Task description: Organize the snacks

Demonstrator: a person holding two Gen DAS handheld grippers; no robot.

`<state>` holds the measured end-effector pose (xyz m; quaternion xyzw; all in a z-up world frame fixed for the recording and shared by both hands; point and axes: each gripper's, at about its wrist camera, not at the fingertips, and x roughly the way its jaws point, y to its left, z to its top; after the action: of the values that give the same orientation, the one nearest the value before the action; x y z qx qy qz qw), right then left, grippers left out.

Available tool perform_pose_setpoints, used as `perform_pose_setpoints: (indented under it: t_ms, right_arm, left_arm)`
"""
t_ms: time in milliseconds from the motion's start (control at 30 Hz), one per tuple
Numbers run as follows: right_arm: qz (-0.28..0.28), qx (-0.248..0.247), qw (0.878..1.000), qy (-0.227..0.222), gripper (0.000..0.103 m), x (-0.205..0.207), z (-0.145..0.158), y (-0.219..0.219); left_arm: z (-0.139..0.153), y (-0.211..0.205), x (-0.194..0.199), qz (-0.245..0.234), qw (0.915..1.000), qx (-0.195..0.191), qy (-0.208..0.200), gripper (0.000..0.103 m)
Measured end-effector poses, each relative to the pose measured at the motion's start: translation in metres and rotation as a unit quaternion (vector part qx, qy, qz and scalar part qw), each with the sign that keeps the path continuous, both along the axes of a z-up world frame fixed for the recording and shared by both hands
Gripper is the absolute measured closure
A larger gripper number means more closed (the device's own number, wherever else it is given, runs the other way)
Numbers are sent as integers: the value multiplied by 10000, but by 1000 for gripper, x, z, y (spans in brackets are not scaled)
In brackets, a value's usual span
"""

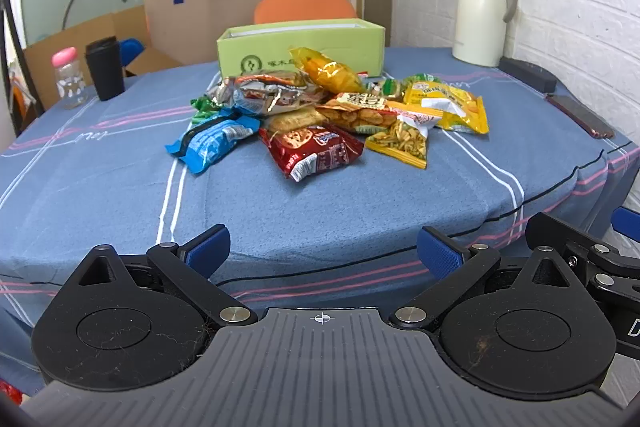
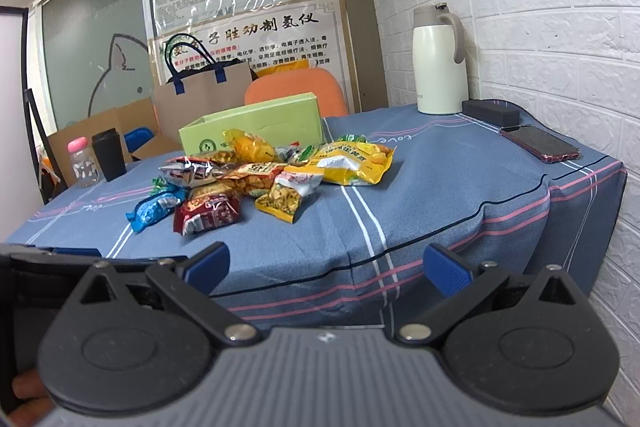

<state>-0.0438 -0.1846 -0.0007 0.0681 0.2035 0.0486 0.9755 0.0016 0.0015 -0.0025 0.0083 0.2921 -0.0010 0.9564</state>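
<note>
On the blue-clothed bench (image 1: 320,211), from the left: a pink-capped bottle (image 1: 69,78) and a black cup (image 1: 104,67) just beside it, then the snacks (image 1: 320,115) heaped mid-bench against the front of an open green box (image 1: 300,45), then a white jug (image 1: 482,13), a black case (image 1: 528,73) and a phone (image 1: 580,115) at the right edge. Both the left claw (image 1: 320,251) and the right claw (image 2: 326,265) hang spread wide at the near edge, well apart from the heap, nothing between their blue pads.
</note>
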Motion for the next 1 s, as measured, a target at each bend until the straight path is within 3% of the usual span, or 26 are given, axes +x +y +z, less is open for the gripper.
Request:
perform_pose_setpoints:
  t_ms: [1000]
  right_arm:
    - [58,-145,9999,74,1,2,-2,6]
  left_arm:
    - [-5,4,4,53,9999,-60,150,12]
